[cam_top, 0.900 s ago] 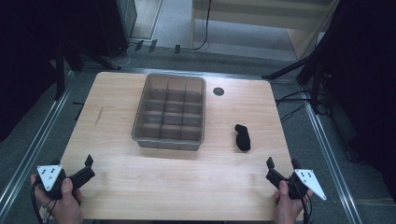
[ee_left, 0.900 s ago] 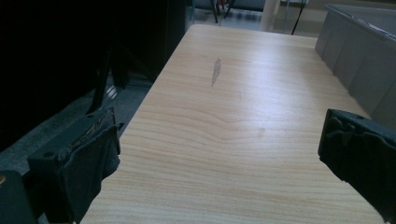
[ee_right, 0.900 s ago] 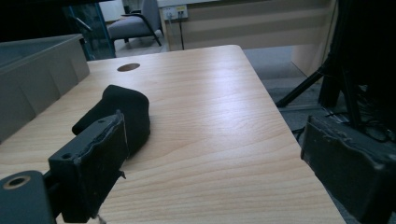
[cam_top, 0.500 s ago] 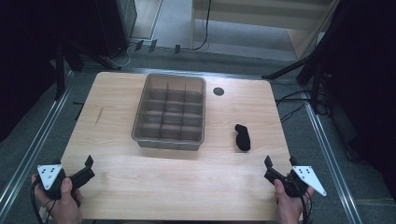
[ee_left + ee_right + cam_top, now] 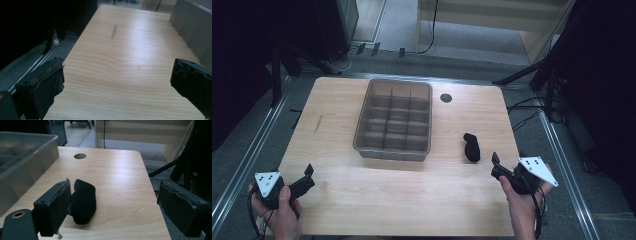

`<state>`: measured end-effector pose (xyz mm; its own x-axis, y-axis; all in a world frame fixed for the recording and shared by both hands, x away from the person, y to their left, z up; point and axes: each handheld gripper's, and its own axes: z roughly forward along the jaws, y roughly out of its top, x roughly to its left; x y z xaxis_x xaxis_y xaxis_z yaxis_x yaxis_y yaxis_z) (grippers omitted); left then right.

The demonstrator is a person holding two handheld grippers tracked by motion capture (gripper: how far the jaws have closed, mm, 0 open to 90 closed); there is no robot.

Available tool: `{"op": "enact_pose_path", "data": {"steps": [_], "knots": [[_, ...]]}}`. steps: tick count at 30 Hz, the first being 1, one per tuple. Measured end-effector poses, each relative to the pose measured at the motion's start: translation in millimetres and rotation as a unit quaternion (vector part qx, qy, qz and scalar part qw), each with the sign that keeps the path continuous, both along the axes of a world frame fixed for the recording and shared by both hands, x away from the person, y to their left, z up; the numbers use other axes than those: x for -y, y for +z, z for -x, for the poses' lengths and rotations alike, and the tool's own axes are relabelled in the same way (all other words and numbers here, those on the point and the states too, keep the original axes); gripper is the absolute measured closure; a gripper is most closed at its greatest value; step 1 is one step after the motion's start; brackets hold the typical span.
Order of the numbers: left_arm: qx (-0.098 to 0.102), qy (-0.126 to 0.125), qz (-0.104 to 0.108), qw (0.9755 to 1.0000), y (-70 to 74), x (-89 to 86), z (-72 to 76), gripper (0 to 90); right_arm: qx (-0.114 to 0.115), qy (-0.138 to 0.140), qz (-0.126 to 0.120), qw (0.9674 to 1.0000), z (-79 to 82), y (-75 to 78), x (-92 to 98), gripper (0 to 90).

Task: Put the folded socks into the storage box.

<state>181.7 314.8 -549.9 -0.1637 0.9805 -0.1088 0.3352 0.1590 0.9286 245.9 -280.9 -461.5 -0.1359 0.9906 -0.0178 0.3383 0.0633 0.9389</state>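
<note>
Eyeing black object (image 5: 471,147), lying on table (image 5: 377,190) at tray's (image 5: 362,131) four o'clock, just ahead of right gripper (image 5: 495,165). Both tongs wide open, empty; left gripper (image 5: 307,176) idle. Looks light, rubbery, maybe slippery. I'd pinch across its narrow middle.

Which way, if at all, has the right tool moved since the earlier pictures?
Yes: the right tool has shifted left, closer to the black object on the table.

The divided tray (image 5: 393,120) sits mid-table on my table (image 5: 362,200). Right of the tray, near its front corner, lies the small lump (image 5: 471,146) (apart from the tray wall). Behind that, right of the tray's far end, is the table's hole (image 5: 446,98).
</note>
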Motion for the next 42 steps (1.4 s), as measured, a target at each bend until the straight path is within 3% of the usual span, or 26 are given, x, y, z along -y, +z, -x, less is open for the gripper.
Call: {"op": "enact_pose_path", "data": {"steps": [5, 7, 12, 17, 20, 25, 26, 28, 30, 37, 40, 42], "knots": [[-0.004, -0.009, -0.016, 0.9998, -0.9, 4.3, -1.4, 0.0, -0.016, 0.002, 0.013, 0.9998, -10.4, 10.5, -5.9, 12.2], [-0.006, -0.007, -0.019, 0.9998, -0.8, 4.3, -1.5, 0.0, -0.033, 0.009, 0.015, 0.9993, -19.4, 16.5, -8.8, 12.7], [-0.007, -0.009, -0.018, 0.9998, -0.8, 3.3, -1.8, 0.0, -0.060, 0.021, 0.025, 0.9977, -31.6, 23.6, -12.5, 13.0], [-0.010, -0.014, -0.025, 0.9995, -0.9, 4.8, -2.4, 0.0, -0.108, 0.032, 0.037, 0.9929, -49.7, 35.8, -15.6, 13.5], [-0.010, -0.013, -0.025, 0.9996, -0.9, 4.7, -2.5, 0.0, -0.120, 0.031, 0.041, 0.9914, -56.2, 39.7, -15.7, 14.8], [-0.015, -0.013, -0.031, 0.9993, -0.7, 5.9, -3.3, 0.0, -0.166, 0.036, 0.050, 0.9841, -76.1, 50.1, -18.7, 16.2], [-0.015, -0.013, -0.031, 0.9993, -0.7, 5.9, -3.3, 0.0, -0.166, 0.036, 0.050, 0.9841, -76.1, 50.1, -18.7, 16.2], [-0.016, -0.014, -0.031, 0.9993, -0.7, 5.6, -3.4, 0.0, -0.187, 0.042, 0.053, 0.9801, -83.1, 52.2, -20.6, 16.4], [-0.016, -0.012, -0.032, 0.9993, -0.7, 5.9, -3.4, 0.0, -0.215, 0.042, 0.058, 0.9739, -93.3, 53.0, -23.4, 18.6], [-0.016, -0.014, -0.030, 0.9993, -0.8, 5.5, -3.4, 0.0, -0.265, 0.033, 0.096, 0.9590, -113.1, 47.9, -34.6, 28.1], [-0.016, -0.015, -0.029, 0.9994, -0.8, 5.2, -3.5, 0.0, -0.283, 0.033, 0.087, 0.9547, -120.2, 47.0, -38.5, 30.5], [-0.017, -0.014, -0.030, 0.9993, -0.7, 5.4, -3.6, 0.0, -0.300, 0.027, 0.083, 0.9498, -125.0, 46.9, -40.3, 34.7]]}}
